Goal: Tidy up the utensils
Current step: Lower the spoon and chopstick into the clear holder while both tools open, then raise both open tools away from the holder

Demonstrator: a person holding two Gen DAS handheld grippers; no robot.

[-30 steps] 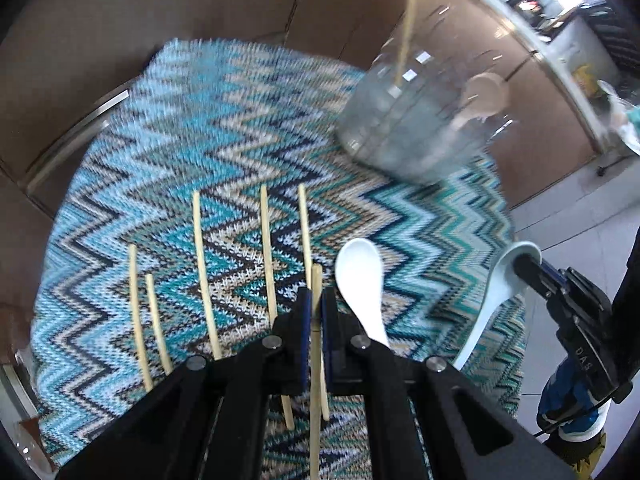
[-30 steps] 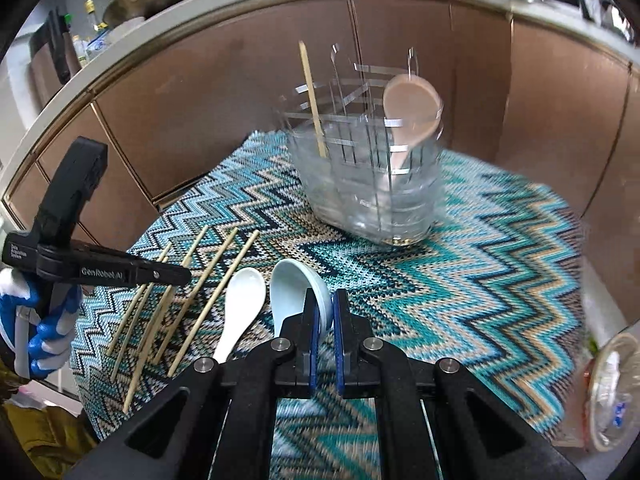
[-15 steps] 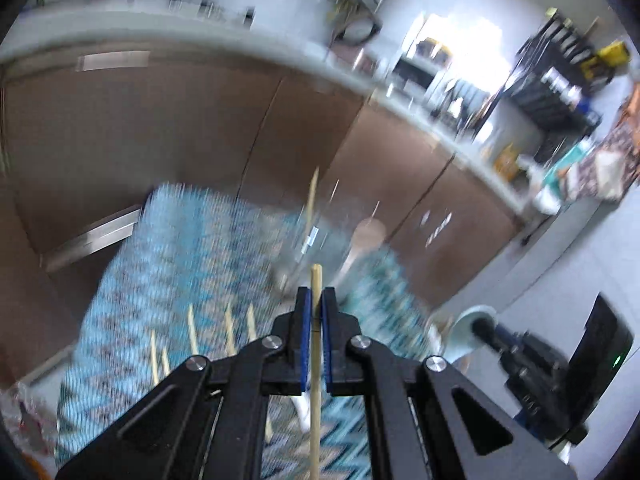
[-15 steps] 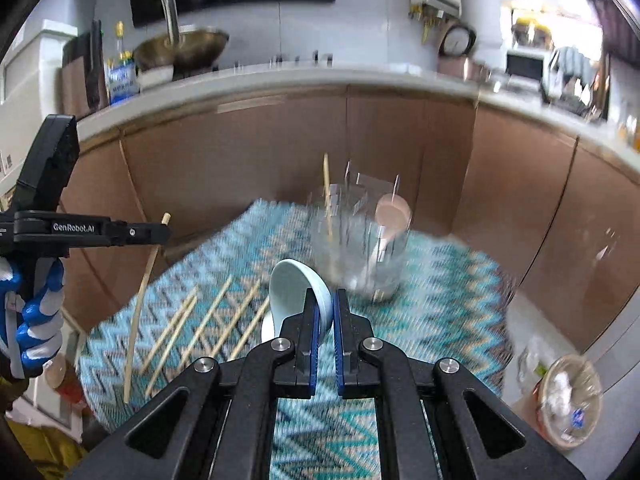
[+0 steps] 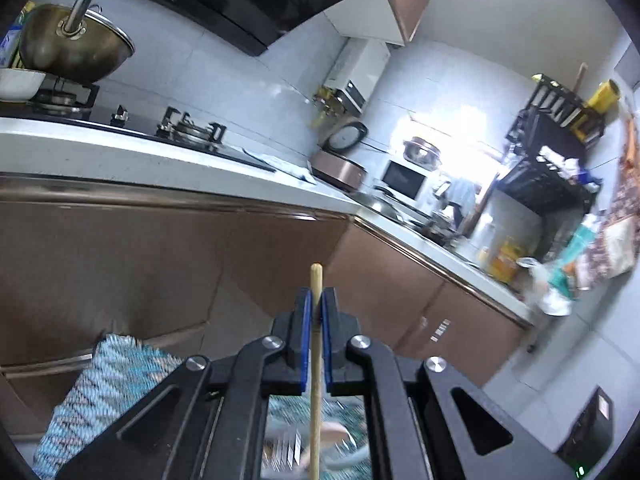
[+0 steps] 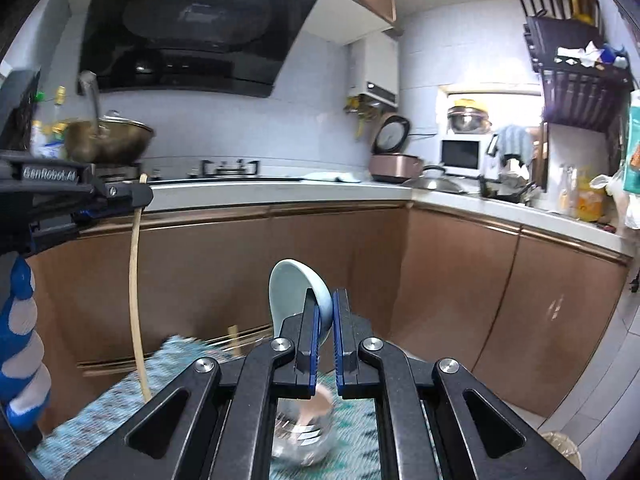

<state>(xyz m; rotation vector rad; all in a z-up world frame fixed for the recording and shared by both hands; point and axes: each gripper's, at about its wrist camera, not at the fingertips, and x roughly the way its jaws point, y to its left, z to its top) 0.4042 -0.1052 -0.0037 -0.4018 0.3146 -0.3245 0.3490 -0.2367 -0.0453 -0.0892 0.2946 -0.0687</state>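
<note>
Left gripper (image 5: pixel 315 309) clamps a chopstick (image 5: pixel 316 380) upright; right gripper (image 6: pixel 323 308) pinches a pale blue spoon (image 6: pixel 296 292). Both hang above the clear holder (image 6: pixel 304 436) near centre; thin grips risk slipping, missing it.

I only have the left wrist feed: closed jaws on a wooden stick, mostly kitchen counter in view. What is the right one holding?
Observer: The right gripper is shut on a pale blue ceramic soup spoon, bowl pointing up.
Operator: Where's the holder? I just see blur under my jaws.
Observer: In the right wrist view, the clear utensil holder with a wire rack sits on the zigzag-patterned cloth, directly below the right gripper.
Operator: Anything in it already?
Observer: A pink spoon is visible inside it.
Operator: How does my stick hang?
Observer: The long wooden chopstick hangs down from the left gripper, its lower tip above the cloth's left part.
</note>
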